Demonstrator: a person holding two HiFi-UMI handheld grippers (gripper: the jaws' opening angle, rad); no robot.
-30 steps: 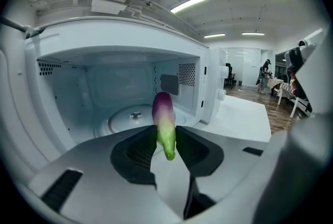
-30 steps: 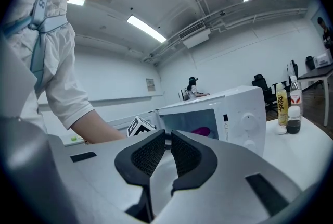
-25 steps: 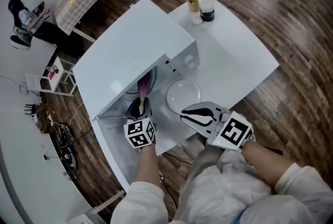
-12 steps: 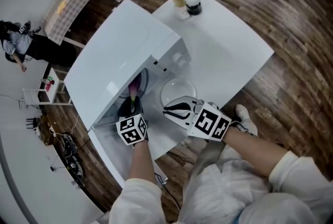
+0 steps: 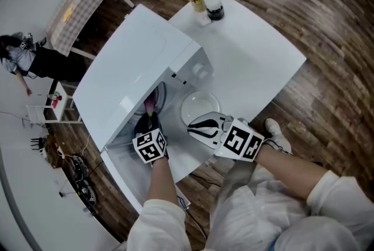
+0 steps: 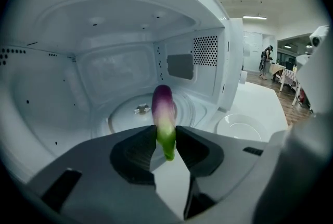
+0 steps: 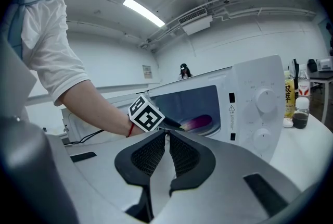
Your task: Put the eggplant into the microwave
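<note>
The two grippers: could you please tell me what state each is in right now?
Left gripper: shut on the glossy purple eggplant with a green end.
Right gripper: shut, holding nothing.

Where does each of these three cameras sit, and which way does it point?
Head view: on the person's head, looking steeply down at the microwave and table; forearms, left gripper and right gripper show.
Left gripper view: rides the left gripper, looking into the open microwave; its jaws clamp the eggplant.
Right gripper view: rides the right gripper, looking across at the microwave's front; its shut jaws and the left forearm show.
Shared: all show the eggplant.
</note>
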